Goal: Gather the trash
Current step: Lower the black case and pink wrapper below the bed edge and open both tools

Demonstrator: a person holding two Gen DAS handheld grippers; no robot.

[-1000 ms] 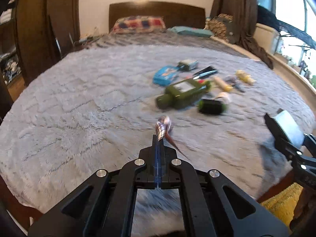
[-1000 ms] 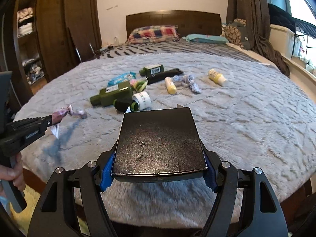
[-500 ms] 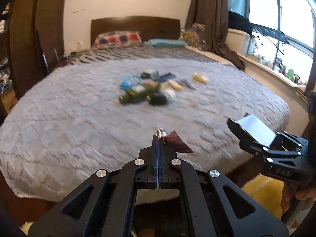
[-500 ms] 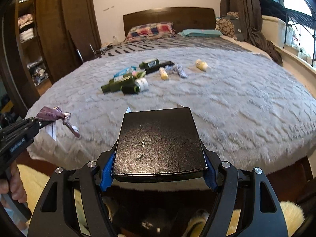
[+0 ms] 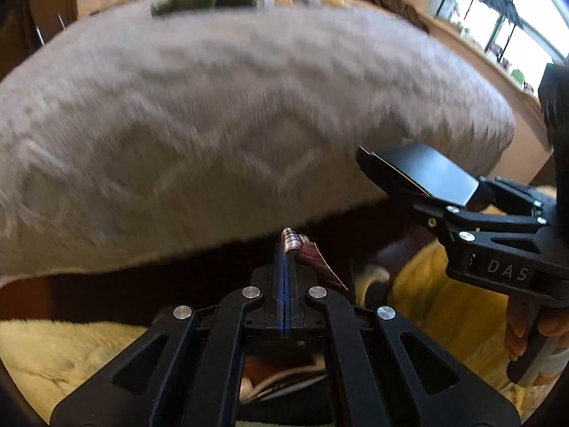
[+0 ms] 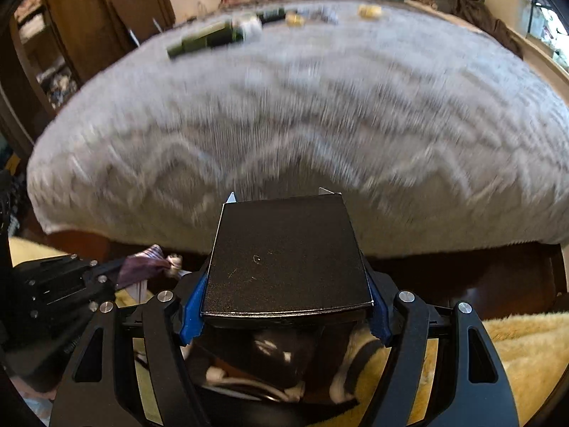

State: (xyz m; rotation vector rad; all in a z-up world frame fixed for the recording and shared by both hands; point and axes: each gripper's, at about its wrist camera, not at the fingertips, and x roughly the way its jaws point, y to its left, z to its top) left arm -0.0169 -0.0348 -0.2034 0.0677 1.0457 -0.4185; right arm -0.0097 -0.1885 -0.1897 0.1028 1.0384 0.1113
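Observation:
My left gripper [image 5: 286,259] is shut on a crumpled purple-and-silver wrapper [image 5: 297,245], held below the edge of the grey bed [image 5: 220,114]. The wrapper [image 6: 144,267] and left gripper [image 6: 106,274] also show at lower left in the right wrist view. My right gripper [image 6: 284,249] is shut on a flat black box [image 6: 284,259], which also shows in the left wrist view [image 5: 423,174] to the right of the wrapper. Both are held off the bed, over a yellow rug [image 5: 437,306].
Green bottles [image 6: 206,41] and several small items [image 6: 370,10] lie far back on the bed, blurred. A dark opening with white and black things [image 6: 270,363] lies under the right gripper. Wooden wardrobe [image 6: 71,35] stands left, window [image 5: 515,17] right.
Both grippers have pulled back and dropped from above the bed to below its front edge, over the yellow rug. Each keeps its hold. The view is blurred by motion.

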